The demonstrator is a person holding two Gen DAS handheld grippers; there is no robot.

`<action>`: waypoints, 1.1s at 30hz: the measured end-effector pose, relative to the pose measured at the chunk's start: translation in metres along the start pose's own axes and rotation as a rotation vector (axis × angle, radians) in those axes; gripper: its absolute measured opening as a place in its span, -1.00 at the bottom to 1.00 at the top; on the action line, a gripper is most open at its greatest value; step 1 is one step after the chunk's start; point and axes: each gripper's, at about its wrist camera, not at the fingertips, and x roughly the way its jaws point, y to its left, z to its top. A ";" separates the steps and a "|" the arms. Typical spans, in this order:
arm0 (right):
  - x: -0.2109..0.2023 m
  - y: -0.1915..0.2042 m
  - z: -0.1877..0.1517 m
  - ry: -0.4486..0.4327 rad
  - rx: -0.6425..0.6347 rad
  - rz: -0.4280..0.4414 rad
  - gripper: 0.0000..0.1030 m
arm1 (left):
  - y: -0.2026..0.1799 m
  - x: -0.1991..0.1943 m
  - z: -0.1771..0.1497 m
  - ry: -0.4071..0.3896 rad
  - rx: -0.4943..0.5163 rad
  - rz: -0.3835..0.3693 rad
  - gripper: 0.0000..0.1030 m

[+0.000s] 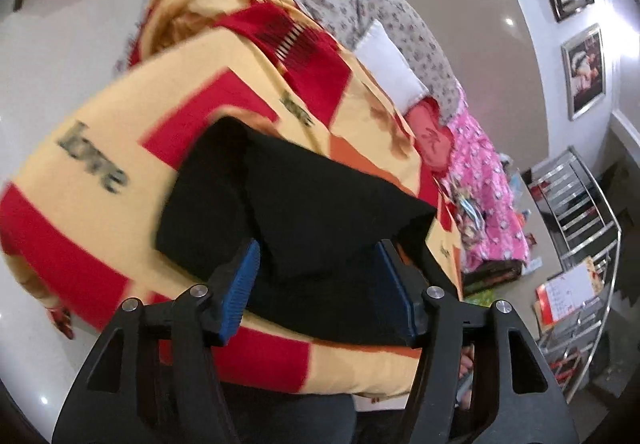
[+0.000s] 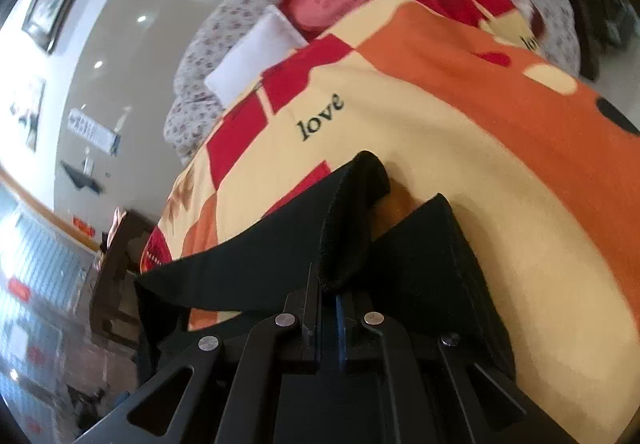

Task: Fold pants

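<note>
Bed [image 1: 100, 132] first: broad, covered by a yellow, red and orange blanket [image 2: 440, 148] printed with "love", running away from both cameras toward a grey floral quilt [image 1: 360, 4], a white pillow [image 1: 390, 64] and a pink spread [image 1: 480, 180] beyond.

On the blanket, near the close edge: black pants [image 1: 280, 200], already doubled into a thick, compact bundle, with a folded flap lying over the lower layers.

Left gripper [image 1: 318, 284] spread wide, blue-padded fingers [image 1: 242, 284] straddling the near edge of the bundle without pinching it; cloth between them, contact with the pads unclear through the motion blur.

Right gripper [image 2: 328, 288] drawn nearly shut, a raised ridge of black cloth standing right at its tips; most likely clamped on that fold, though the exact bite is hidden by the fabric itself.

Seen from the right wrist, a long band of the pants trailing off to the left toward the bed's edge, a second peak of cloth just beside the fingers on the right.

Long axis of the bundle lying roughly crosswise to both grippers, directly ahead of the fingers. Right side nearer and already engaged, so probably the one to carry the held fold over; left placed to pin or catch the near edge.

Task seemingly well along, final fold or tidy-up remaining.
</note>
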 end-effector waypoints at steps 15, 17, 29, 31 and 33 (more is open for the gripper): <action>0.000 0.000 -0.002 -0.012 -0.004 -0.003 -0.92 | -0.014 0.069 -0.024 0.079 -0.174 -0.071 0.14; 0.000 0.000 -0.002 -0.012 -0.004 -0.003 -0.92 | -0.010 0.065 -0.022 0.050 -0.198 -0.063 0.14; 0.000 -0.002 -0.002 -0.013 -0.002 -0.001 -0.92 | -0.008 0.053 -0.019 -0.157 -0.138 0.036 0.15; 0.000 -0.002 -0.002 -0.014 0.001 0.004 -0.92 | -0.013 0.052 -0.021 -0.163 -0.098 0.056 0.02; 0.000 -0.003 -0.002 -0.014 0.004 0.009 -0.91 | -0.012 0.050 -0.021 -0.171 -0.080 0.076 -0.43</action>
